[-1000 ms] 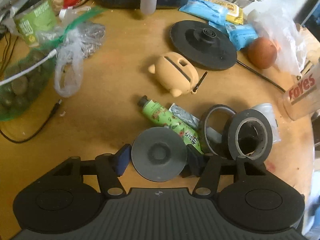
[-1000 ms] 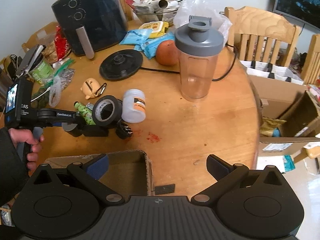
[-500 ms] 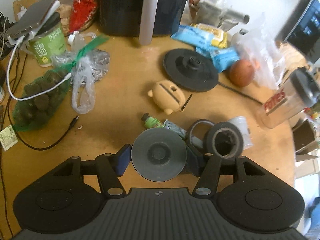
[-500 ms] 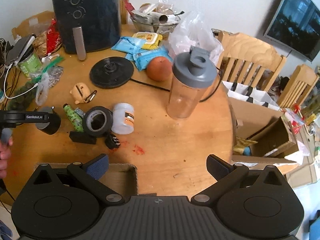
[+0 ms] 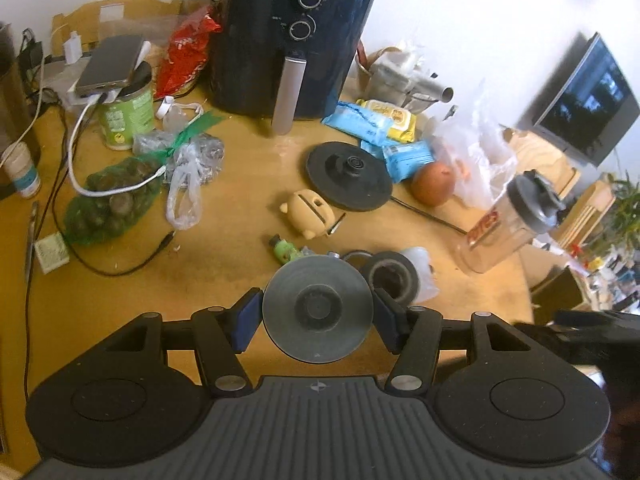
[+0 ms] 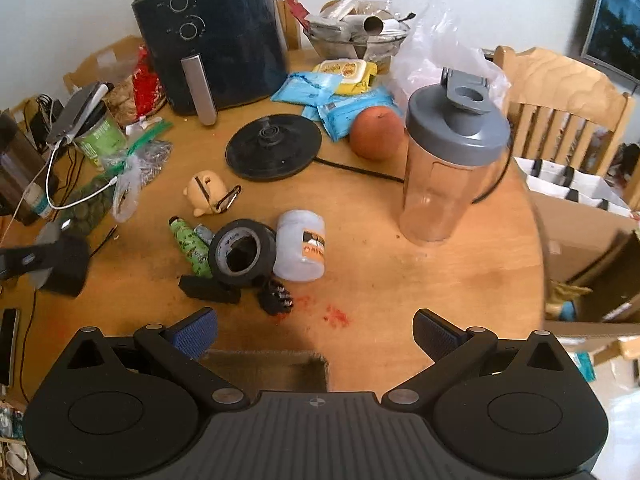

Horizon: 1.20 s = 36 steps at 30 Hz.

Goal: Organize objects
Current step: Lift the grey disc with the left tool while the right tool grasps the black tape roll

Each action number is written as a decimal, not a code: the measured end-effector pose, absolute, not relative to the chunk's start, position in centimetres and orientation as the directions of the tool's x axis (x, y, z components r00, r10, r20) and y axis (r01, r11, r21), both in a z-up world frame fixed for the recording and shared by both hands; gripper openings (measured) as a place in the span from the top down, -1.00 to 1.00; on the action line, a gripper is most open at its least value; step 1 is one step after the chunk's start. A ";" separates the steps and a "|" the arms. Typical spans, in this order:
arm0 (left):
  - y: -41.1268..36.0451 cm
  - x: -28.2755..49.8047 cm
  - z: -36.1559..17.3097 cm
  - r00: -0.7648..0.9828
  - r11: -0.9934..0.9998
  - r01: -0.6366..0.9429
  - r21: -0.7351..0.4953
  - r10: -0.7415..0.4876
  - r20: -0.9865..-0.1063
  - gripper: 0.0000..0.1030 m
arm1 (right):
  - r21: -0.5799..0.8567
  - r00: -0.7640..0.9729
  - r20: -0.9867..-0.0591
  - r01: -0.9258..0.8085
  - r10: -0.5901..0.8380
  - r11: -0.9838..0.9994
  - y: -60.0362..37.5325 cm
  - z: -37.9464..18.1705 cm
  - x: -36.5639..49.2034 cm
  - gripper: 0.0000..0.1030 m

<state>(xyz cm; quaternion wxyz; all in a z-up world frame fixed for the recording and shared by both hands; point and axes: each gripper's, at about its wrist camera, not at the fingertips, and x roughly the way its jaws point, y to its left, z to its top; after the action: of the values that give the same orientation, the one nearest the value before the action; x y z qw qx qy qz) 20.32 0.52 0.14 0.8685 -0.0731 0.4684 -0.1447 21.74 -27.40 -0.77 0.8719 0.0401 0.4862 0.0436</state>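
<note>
Item in hand: grey round disc (image 5: pixel 318 310), clamped edge-on between the pads of the left tool (image 5: pixel 318 312), held above the desk (image 5: pixel 120 304) at 6 o'clock of the left wrist view. Right tool (image 6: pixel 316 336): jaws wide apart, nothing between them, poised over the corner of a cardboard box (image 6: pixel 272 364). Box contents not visible. Left loose on the desk, outward from the disc: black tape roll (image 6: pixel 242 252), green tube (image 6: pixel 190 246), white jar (image 6: pixel 301 245), pig-shaped case (image 6: pixel 206 192) at 12 o'clock. Judged: sorting early, most pieces unplaced.
</note>
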 end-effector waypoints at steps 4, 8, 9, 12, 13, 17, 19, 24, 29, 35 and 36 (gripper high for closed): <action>0.6 18.2 0.6 0.530 0.948 0.157 -0.277 -0.318 -0.786 -0.12 | 0.118 0.579 -0.801 -0.098 0.153 0.988 -28.2 -1.5 22.2 -1.00; 0.5 16.5 0.5 0.536 0.951 0.098 -0.293 -0.299 -0.789 -0.12 | 0.129 0.592 -0.773 -0.203 0.227 0.971 -28.9 -1.7 22.7 -1.00; 0.5 16.2 0.4 0.537 0.951 0.080 -0.300 -0.295 -0.791 -0.12 | 0.129 0.593 -0.769 -0.224 0.240 0.966 -29.1 -1.7 22.8 -1.00; 0.2 15.5 0.2 0.540 0.949 0.033 -0.313 -0.280 -0.794 -0.12 | 0.142 0.586 -0.761 -0.268 0.278 0.953 -29.7 -1.7 23.1 -1.00; 0.2 15.2 0.3 0.543 0.949 0.024 -0.315 -0.277 -0.792 -0.12 | 0.151 0.582 -0.760 -0.277 0.291 0.949 -29.9 -1.7 23.2 -1.00; -0.4 14.5 0.6 0.558 0.948 -0.004 -0.317 -0.261 -0.788 -0.12 | 0.202 0.531 -0.779 -0.291 0.334 0.935 -30.8 -2.0 24.2 -1.00; -0.8 14.4 0.8 0.563 0.948 -0.021 -0.317 -0.251 -0.787 -0.12 | 0.207 0.529 -0.776 -0.302 0.344 0.931 -31.1 -2.1 24.4 -1.00; -1.2 13.6 1.7 0.593 0.949 -0.059 -0.309 -0.215 -0.776 -0.12 | 0.221 0.522 -0.752 -0.375 0.402 0.900 -30.9 -2.2 24.4 -1.00; -1.2 12.8 2.1 0.592 0.951 -0.086 -0.298 -0.192 -0.782 -0.12 | 0.213 0.507 -0.733 -0.462 0.453 0.861 -29.3 -2.3 24.6 -1.00; -1.1 12.1 2.2 0.582 0.958 -0.076 -0.277 -0.183 -0.792 -0.12 | 0.133 0.510 -0.726 -0.555 0.462 0.821 -26.4 -3.4 25.4 -1.00; -1.0 12.0 2.2 0.580 0.959 -0.072 -0.273 -0.183 -0.794 -0.12 | 0.111 0.512 -0.727 -0.570 0.458 0.814 -25.9 -3.7 25.5 -1.00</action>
<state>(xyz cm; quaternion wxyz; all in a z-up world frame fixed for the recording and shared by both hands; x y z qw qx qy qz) 11.98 -0.96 2.20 0.8778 -0.1391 0.4573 -0.0315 25.47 -25.94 -3.69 0.8666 -0.0708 0.3952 0.2963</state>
